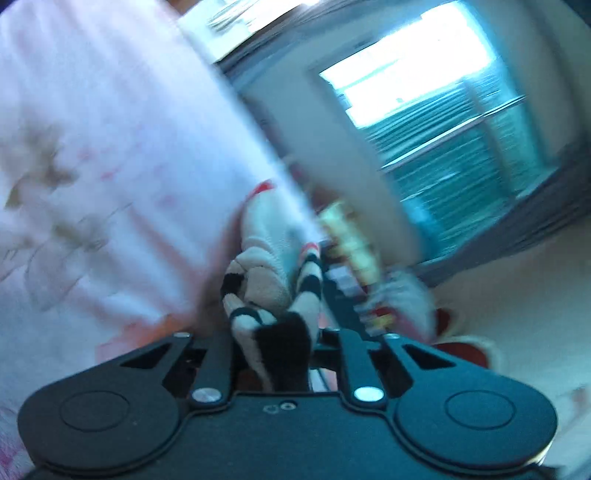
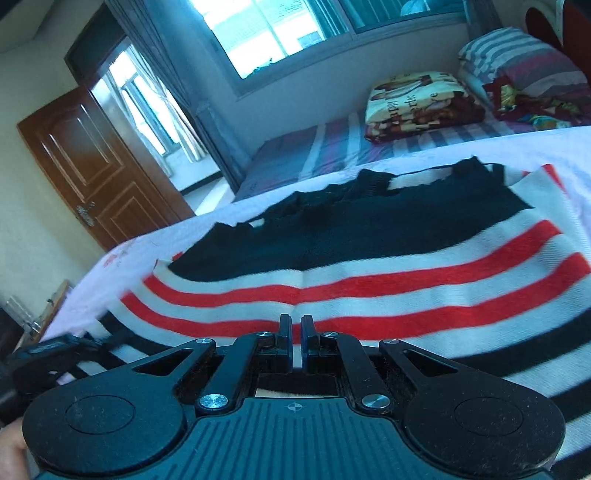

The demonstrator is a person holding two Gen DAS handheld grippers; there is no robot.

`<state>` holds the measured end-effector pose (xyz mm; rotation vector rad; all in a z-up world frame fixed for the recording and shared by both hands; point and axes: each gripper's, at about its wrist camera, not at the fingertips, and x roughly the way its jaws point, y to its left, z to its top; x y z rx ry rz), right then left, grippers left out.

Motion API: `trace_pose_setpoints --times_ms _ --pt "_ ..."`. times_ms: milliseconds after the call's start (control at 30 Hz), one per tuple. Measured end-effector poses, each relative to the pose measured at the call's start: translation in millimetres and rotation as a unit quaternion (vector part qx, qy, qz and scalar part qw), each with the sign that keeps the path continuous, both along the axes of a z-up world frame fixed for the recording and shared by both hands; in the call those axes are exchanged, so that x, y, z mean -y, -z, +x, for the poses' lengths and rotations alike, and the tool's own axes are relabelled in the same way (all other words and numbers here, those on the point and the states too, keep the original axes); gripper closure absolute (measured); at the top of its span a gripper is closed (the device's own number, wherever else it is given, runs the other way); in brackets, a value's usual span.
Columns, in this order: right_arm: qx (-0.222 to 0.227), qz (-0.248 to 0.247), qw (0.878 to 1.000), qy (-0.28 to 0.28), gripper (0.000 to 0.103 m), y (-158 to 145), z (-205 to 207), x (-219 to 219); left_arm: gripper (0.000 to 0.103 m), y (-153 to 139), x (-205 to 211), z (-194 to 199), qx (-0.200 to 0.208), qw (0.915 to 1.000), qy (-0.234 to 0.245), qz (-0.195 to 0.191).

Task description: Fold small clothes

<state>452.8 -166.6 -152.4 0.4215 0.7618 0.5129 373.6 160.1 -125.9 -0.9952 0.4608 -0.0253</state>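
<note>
A striped knit garment [image 2: 369, 266], white with red and black bands and a black panel at the far side, lies spread on a pale pink sheet [image 2: 140, 243]. My right gripper [image 2: 295, 323] sits low over its near edge with the jaws almost together; the fold of cloth runs up between them. In the left wrist view my left gripper [image 1: 275, 332] is shut on a bunched black-and-white striped part of the garment [image 1: 273, 280], lifted off the sheet [image 1: 110, 147]. That view is blurred. The left gripper's body [image 2: 55, 354] shows at the right view's lower left.
Beyond the sheet lie a striped bedcover [image 2: 332, 147], a folded printed blanket [image 2: 417, 103] and pillows [image 2: 517, 62]. A brown door [image 2: 92, 166] and bright windows [image 2: 277, 29] are at the left and back. The sheet's edge drops off at the left.
</note>
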Motion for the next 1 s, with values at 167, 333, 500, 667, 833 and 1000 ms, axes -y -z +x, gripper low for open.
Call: trace_pose_setpoints --times_ms 167,333,500,667,833,1000 --pt "-0.024 -0.008 1.0 0.004 0.103 25.3 12.0 -3.7 0.09 29.4 -8.8 1.1 -0.056 0.9983 -0.001 -0.016" --pt "-0.023 -0.024 0.999 0.004 0.103 23.1 11.7 -5.8 0.09 22.3 -9.5 -0.1 -0.03 0.9991 0.006 -0.028" --pt "-0.029 -0.01 0.999 0.011 0.103 26.4 12.5 -2.4 0.09 -27.3 8.5 11.9 0.027 0.9977 0.055 0.03" --pt "-0.042 0.01 0.999 0.019 0.103 26.1 13.7 3.2 0.09 -89.8 61.6 38.2 0.065 0.9837 0.14 0.093" --pt "-0.044 0.103 0.985 0.128 0.103 9.1 1.7 73.1 0.089 -117.1 155.4 68.4 0.053 0.9546 0.242 0.165" --pt "-0.062 0.184 0.951 0.241 0.058 6.0 -28.6 194.2 0.066 -64.9 265.2 101.4 -0.039 0.915 0.355 0.187"
